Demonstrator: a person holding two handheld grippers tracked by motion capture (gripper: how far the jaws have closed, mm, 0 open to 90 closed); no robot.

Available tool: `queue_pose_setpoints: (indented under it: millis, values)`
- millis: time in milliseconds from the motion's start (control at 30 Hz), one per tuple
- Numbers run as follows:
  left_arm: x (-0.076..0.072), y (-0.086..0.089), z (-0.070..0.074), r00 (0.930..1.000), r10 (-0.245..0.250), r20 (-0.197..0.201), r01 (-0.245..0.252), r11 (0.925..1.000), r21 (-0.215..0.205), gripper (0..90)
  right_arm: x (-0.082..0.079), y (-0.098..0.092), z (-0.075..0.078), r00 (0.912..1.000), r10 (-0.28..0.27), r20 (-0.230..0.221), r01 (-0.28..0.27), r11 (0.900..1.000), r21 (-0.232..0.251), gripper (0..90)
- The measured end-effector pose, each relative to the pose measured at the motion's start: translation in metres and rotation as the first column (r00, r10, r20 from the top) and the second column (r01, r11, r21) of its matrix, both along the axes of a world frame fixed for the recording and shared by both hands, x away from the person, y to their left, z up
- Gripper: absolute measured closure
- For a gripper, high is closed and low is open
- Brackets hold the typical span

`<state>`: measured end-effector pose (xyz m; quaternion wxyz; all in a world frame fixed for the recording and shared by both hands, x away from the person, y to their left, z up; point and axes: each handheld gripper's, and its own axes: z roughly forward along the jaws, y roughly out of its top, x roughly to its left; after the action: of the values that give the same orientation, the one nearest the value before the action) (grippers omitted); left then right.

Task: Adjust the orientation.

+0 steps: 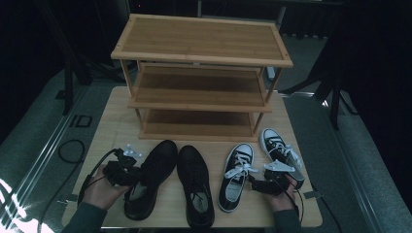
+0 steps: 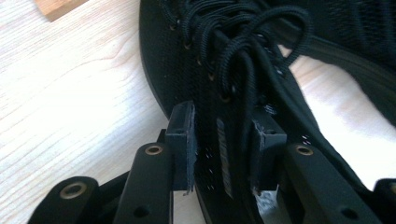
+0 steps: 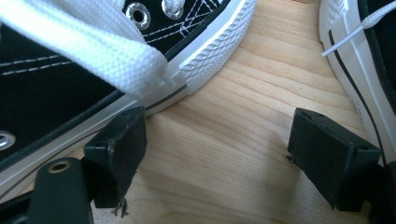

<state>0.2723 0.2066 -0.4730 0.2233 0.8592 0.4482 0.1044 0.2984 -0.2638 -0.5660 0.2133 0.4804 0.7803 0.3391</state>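
Observation:
Two black lace-up shoes lie side by side on the table. My left gripper [image 1: 127, 171] is at the left black shoe [image 1: 156, 167]. In the left gripper view its jaws [image 2: 224, 144] straddle that shoe [image 2: 187, 56] at the laced opening, one pad outside and one inside, pressed on the upper. The right black shoe [image 1: 195, 187] lies beside it. My right gripper [image 1: 266, 183] sits low between the left sneaker [image 1: 236, 175] and the right sneaker [image 1: 280, 145]. It stands open [image 3: 224, 154] over bare wood, with the left sneaker [image 3: 46, 93] against one pad.
A three-tier wooden shoe rack [image 1: 201, 39] stands at the back of the table [image 1: 104, 126], its shelves bare. All the shoes lie in front of it. The other sneaker's white sole [image 3: 355, 60] borders my right gripper's far pad. Dark floor surrounds the table.

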Motion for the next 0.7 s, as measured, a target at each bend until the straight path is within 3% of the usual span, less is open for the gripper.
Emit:
queue_pose_setpoints:
  millis: [167, 267, 433, 700]
  values:
    - [0.008, -0.004, -0.008, 0.9999, 0.01, -0.014, -0.009, 0.9998, 0.018, 69.0, 0.0, 0.0, 0.0, 1.0, 0.0, 0.0, 0.0, 1.0, 0.0, 19.5]
    - [0.011, -0.003, -0.01, 0.9994, 0.019, -0.029, -0.019, 0.9998, 0.0, 73.0, 0.0, 0.0, 0.0, 1.0, 0.001, 0.0, -0.001, 1.0, 0.0, 19.5]
    - [0.01, -0.003, -0.009, 0.9996, 0.02, -0.022, -0.02, 0.9998, 0.007, 83.2, 0.0, 0.0, 0.0, 1.0, 0.002, -0.001, -0.002, 1.0, 0.0, 19.5]
    - [0.011, 0.001, -0.007, 0.9984, 0.056, -0.013, -0.056, 0.9984, 0.009, 87.5, 0.0, 0.0, 0.0, 1.0, 0.002, -0.001, -0.002, 1.0, 0.0, 19.5]
